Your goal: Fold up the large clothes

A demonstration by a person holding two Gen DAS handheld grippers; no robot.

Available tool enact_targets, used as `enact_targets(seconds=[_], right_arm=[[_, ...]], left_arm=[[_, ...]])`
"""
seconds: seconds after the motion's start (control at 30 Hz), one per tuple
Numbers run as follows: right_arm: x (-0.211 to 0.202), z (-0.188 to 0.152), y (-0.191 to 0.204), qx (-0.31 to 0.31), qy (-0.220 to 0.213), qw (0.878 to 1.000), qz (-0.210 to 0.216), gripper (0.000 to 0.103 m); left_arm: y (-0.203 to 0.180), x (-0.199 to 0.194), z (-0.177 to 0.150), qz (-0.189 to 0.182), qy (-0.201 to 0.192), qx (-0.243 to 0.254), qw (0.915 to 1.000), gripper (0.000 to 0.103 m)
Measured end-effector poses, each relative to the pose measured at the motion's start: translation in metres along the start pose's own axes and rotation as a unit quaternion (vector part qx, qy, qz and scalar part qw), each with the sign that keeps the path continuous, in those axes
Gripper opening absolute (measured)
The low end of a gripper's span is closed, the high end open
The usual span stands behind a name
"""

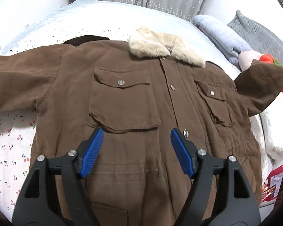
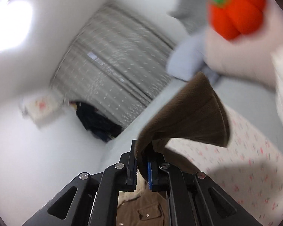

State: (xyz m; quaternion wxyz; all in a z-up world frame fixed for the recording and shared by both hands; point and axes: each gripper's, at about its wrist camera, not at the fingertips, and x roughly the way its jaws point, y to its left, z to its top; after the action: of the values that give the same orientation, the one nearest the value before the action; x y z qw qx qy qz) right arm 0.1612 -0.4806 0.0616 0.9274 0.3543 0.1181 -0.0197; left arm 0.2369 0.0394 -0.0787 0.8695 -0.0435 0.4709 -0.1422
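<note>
On the cherry-print bedsheet (image 1: 13,150) the brown fur-collared jacket (image 1: 132,98) is spread face-up, its sleeve cuff (image 2: 194,113) pinched by the right gripper (image 2: 141,162) while the left gripper (image 1: 136,148) is held released above, so the thick cuff may be lost if tugged.

Left wrist view is bright and evenly lit, sharp through the middle where the brown jacket (image 1: 134,101) lies, with soft shadows under its sleeve on the bed sheet (image 1: 11,145) and straight lines bowing hard toward the dark circular fisheye rim. Right wrist view is heavily motion-blurred: the curtain (image 2: 115,60) smears into streaks, the orange plush toy (image 2: 235,13) is a fuzzy blob, and only the black gripper frame close to the lens stays crisp. A blown-out white glare burns at upper left on the wall (image 2: 11,24), and a soft grey shadow falls across the patterned sheet at lower right.
</note>
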Motion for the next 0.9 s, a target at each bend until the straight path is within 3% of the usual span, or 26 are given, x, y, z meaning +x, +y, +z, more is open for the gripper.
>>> enact_targets(seconds=[0.1,0.23,0.33,0.4,0.47,0.5,0.6,0.63,0.7,0.77,0.9], right_arm=[[0.027,-0.018,0.074,-0.105,0.028,0.994,-0.003,0.008],[0.088,-0.081,0.151,-0.222,0.112,0.968,0.011,0.008],[0.130,-0.158,0.187,-0.303,0.205,0.931,0.024,0.008],[0.154,-0.216,0.195,-0.338,0.285,0.896,0.032,0.010],[0.168,-0.263,0.192,-0.352,0.351,0.867,0.038,0.020],[0.173,-0.290,0.188,-0.357,0.394,0.846,0.041,0.023],[0.170,-0.328,0.175,-0.358,0.449,0.817,0.045,0.029],[0.165,-0.332,0.172,-0.349,0.459,0.816,0.052,0.032],[0.155,-0.322,0.167,-0.322,0.461,0.824,0.073,0.041],[0.148,-0.296,0.161,-0.296,0.444,0.841,0.090,0.055],[0.139,-0.222,0.139,-0.233,0.389,0.887,0.087,0.064]], left_arm=[[0.006,-0.002,0.005,-0.003,-0.008,-0.006,0.9999,0.074],[0.017,-0.005,0.011,-0.002,-0.020,-0.015,0.9997,0.074],[0.028,-0.004,0.014,-0.001,-0.027,-0.024,0.9994,0.074],[0.035,0.001,0.015,0.000,-0.024,-0.030,0.9993,0.074],[0.040,0.008,0.015,-0.001,-0.018,-0.032,0.9993,0.074],[0.041,0.013,0.016,-0.002,-0.014,-0.032,0.9994,0.074],[0.042,0.022,0.019,-0.005,-0.002,-0.031,0.9995,0.074],[0.042,0.025,0.021,-0.008,0.002,-0.032,0.9994,0.074],[0.038,0.030,0.027,-0.024,0.005,-0.033,0.9991,0.074],[0.031,0.036,0.034,-0.044,0.010,-0.032,0.9985,0.074],[0.006,0.069,0.060,-0.091,0.034,-0.011,0.9952,0.074]])
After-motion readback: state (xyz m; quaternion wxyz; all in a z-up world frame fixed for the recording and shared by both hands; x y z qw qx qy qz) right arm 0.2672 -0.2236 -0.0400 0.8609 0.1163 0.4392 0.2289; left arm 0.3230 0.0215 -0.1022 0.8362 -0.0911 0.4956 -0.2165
